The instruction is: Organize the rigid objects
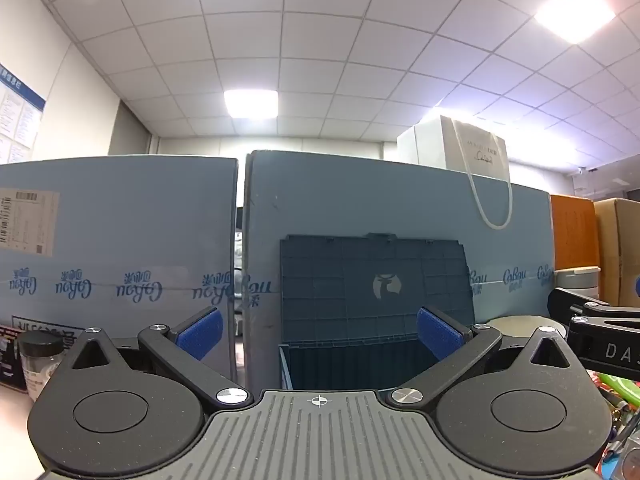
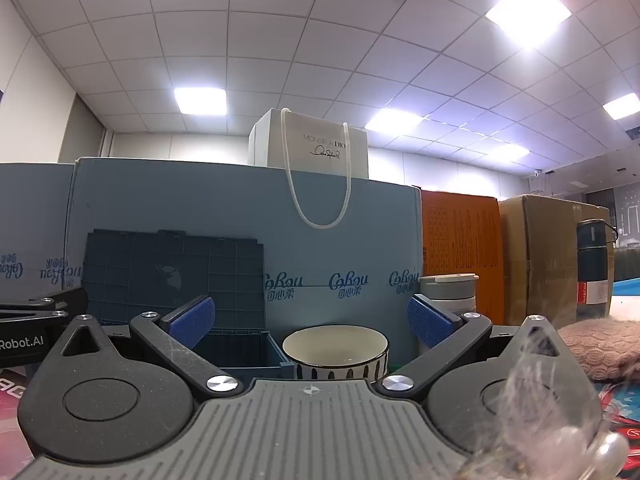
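Left wrist view: the left gripper (image 1: 319, 330) holds level with its blue pads spread wide and nothing between them. Straight ahead at centre frame stands a dark blue storage box (image 1: 340, 362) with its ribbed lid (image 1: 374, 280) raised against a tall blue carton (image 1: 400, 208). A second blue carton (image 1: 120, 232) fills the left half. At lower left a clear jar with a black cap (image 1: 40, 360) stands on the pale tabletop (image 1: 12, 404).

In the right wrist view the right gripper (image 2: 311, 326) is likewise released, jaws wide apart. Between its pads, at lower centre, sits a patterned ceramic bowl (image 2: 335, 354), just right of the storage box. A grey stacked cup (image 2: 448, 292), an orange box (image 2: 460, 256), a brown carton (image 2: 552, 256) and a dark flask (image 2: 594, 272) line the right side. A white paper bag (image 2: 316, 148) stands on top of the blue carton. The room has a tiled ceiling (image 2: 280, 40) with lit panels.
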`<state>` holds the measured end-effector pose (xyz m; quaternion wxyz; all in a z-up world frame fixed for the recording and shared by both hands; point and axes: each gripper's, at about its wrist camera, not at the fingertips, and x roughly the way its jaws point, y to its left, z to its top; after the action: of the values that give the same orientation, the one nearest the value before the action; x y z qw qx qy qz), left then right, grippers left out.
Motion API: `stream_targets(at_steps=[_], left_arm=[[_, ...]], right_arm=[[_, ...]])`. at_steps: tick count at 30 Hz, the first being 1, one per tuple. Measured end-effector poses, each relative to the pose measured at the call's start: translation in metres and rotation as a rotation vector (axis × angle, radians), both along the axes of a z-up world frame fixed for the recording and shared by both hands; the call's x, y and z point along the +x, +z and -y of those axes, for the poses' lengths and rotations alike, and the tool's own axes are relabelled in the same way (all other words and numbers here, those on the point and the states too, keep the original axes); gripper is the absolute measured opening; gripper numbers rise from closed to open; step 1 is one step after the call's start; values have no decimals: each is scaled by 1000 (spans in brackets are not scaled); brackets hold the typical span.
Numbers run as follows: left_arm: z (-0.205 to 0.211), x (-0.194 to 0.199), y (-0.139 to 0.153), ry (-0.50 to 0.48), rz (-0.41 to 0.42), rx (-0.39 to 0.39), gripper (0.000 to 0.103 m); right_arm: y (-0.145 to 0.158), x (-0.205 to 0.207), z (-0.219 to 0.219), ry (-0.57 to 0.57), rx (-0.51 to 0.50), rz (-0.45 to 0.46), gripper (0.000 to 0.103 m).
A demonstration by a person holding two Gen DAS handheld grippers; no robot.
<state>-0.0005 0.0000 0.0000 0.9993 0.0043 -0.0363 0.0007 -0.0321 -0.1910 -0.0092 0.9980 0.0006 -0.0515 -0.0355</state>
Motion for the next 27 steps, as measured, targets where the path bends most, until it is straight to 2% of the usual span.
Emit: stream_targets(at_steps=[27], left_arm=[[1,2,-1,1,-16,2,103]], right_arm=[[1,2,0,1,-2,-21,103]])
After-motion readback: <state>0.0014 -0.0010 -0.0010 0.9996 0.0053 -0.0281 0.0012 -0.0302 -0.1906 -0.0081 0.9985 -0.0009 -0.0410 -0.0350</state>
